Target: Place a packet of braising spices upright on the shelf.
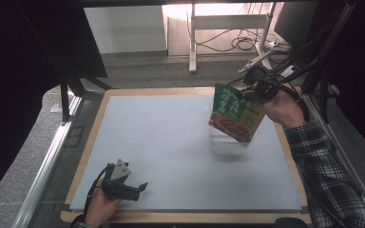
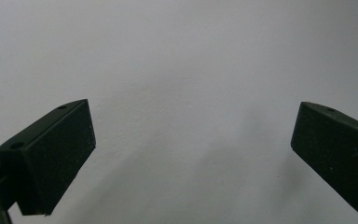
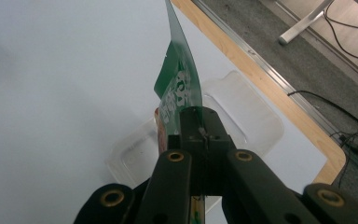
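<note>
Packet hangs clamped in the right gripper above the tub near the mat's right edge; next, lower it in. Left gripper rests spread.

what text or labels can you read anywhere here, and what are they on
Green food packet, held in the right gripper above the clear plastic container: large pale characters on its front, too blurred to read in the high view and seen too edge-on in the right gripper view.
Left gripper, grey mat: no text on either.
</note>
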`<state>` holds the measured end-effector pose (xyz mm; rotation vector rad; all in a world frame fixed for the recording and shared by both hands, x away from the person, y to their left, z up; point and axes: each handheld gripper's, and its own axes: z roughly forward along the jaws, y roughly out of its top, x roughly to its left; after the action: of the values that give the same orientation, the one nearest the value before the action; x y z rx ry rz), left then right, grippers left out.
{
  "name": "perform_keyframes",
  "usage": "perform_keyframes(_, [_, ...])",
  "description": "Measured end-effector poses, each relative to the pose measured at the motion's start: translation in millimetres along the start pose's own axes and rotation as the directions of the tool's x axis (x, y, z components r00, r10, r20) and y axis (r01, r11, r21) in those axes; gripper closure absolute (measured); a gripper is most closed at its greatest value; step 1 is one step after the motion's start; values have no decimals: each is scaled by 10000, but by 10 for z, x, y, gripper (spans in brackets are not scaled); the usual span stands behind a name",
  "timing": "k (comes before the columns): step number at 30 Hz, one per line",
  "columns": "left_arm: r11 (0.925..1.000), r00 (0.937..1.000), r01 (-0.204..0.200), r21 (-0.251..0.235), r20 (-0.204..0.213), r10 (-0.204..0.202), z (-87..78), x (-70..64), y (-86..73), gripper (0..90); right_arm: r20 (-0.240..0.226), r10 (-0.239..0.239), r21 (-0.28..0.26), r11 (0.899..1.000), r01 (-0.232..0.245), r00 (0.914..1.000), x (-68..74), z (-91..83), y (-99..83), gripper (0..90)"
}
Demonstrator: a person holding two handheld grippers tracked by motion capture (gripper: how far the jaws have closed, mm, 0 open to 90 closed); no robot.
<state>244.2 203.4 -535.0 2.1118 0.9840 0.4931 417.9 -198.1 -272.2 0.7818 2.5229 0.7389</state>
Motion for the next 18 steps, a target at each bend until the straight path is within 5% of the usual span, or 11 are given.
perform_keyframes(18, [10000,10000,-7,14,-3,7,-4,0,0,0,65,-203,742,9970,198,9998,69,322,-2,895])
